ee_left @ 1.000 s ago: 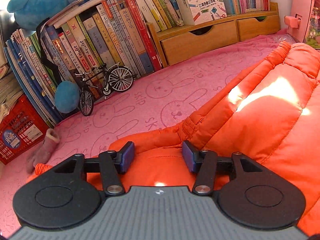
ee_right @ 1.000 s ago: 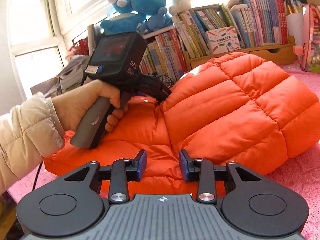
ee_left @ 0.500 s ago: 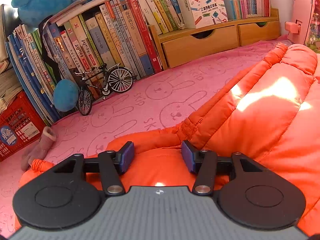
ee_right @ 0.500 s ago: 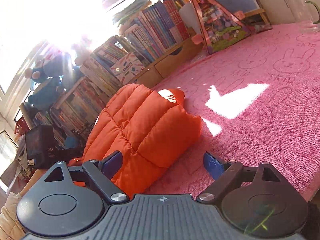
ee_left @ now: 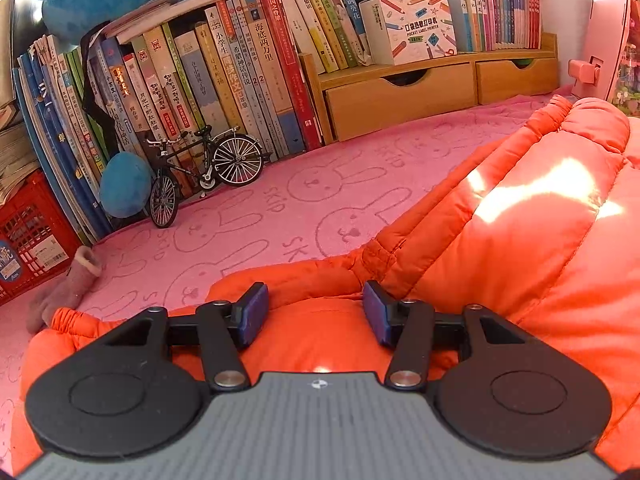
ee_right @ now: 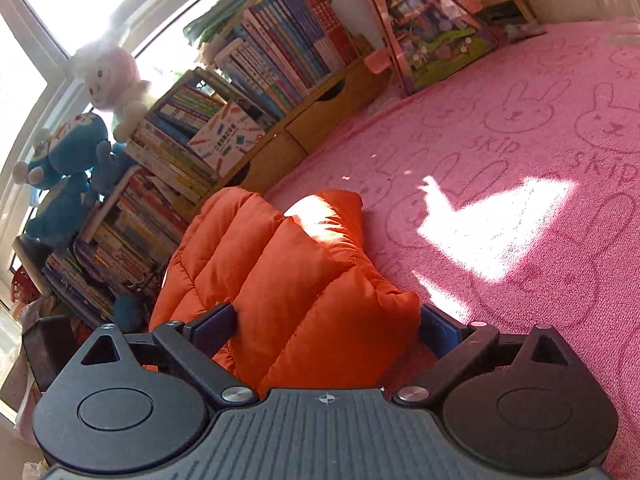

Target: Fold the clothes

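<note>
Jacket (ee_right: 280, 280) sits between opening right claw (ee_right: 326, 324); left claw (ee_left: 316, 312) pinches its fabric.

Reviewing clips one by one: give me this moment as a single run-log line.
stage: mid-fold | orange puffer jacket: bunched on pink bunny blanket | left gripper: over jacket, grip unclear | right gripper: jaws opening, straddling folded edge
</note>
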